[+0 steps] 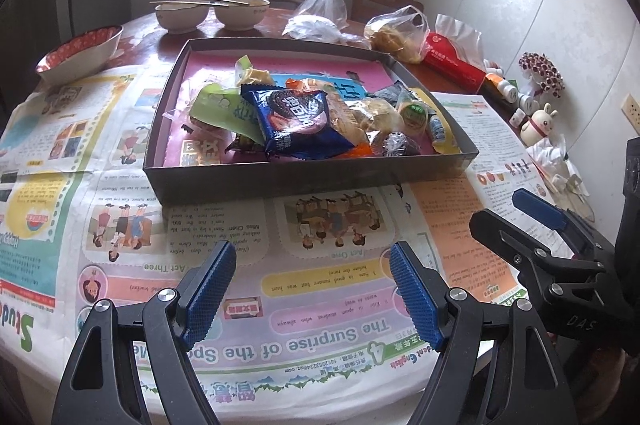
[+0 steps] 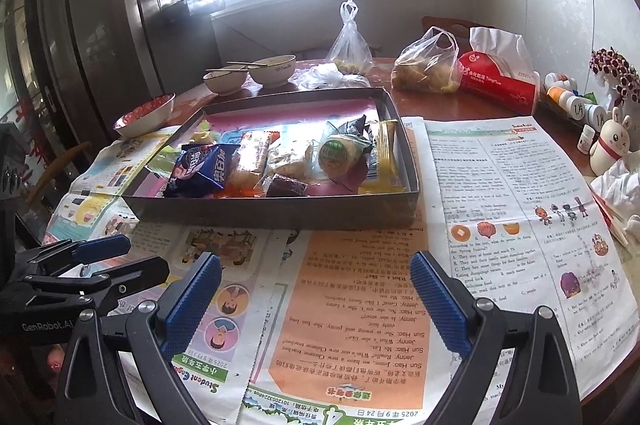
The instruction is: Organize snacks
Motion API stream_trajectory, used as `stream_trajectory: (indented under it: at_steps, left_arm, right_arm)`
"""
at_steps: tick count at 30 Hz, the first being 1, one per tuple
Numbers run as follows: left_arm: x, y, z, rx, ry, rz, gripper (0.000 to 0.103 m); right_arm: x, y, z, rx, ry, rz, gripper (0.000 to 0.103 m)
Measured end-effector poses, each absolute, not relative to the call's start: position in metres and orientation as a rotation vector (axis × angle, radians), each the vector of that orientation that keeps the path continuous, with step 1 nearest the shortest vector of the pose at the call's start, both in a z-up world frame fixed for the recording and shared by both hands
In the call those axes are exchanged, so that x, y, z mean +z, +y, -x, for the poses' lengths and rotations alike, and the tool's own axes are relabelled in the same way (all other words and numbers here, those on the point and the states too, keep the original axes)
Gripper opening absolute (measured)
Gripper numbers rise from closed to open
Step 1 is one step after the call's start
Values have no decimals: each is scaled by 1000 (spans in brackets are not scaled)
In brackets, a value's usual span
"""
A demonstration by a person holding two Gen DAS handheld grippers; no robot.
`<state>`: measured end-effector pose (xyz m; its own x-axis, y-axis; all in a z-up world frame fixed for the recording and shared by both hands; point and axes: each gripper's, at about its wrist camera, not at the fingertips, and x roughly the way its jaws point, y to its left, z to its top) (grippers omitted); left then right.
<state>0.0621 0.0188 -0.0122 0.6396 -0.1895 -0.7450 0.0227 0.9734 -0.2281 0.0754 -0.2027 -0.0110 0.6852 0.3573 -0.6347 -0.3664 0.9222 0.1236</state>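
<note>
Both your grippers' jaws released, empty – snack box (image 1: 280, 181) sits at 12 o'clock, left gripper (image 1: 312, 289) nearer, right gripper (image 2: 316, 299) beside.

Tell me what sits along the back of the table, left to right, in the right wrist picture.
Red patterned bowl → two white bowls with chopsticks → knotted clear bag → bag of pastries → red tissue pack → small bottles → rabbit figurine.

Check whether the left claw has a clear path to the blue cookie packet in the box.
Probably yes. The left claw is open and empty over the newspaper, and the blue cookie packet lies on top of the pile. Only the low near wall of the box stands between, so it must come in from above.
</note>
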Motion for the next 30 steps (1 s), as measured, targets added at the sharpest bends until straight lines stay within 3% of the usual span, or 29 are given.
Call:
stream_trajectory:
  at_steps: [30]
  left_arm:
    - [-11, 21, -61, -91, 862, 180, 80]
  right_arm:
    - [-9, -206, -76, 384, 693, 11, 96]
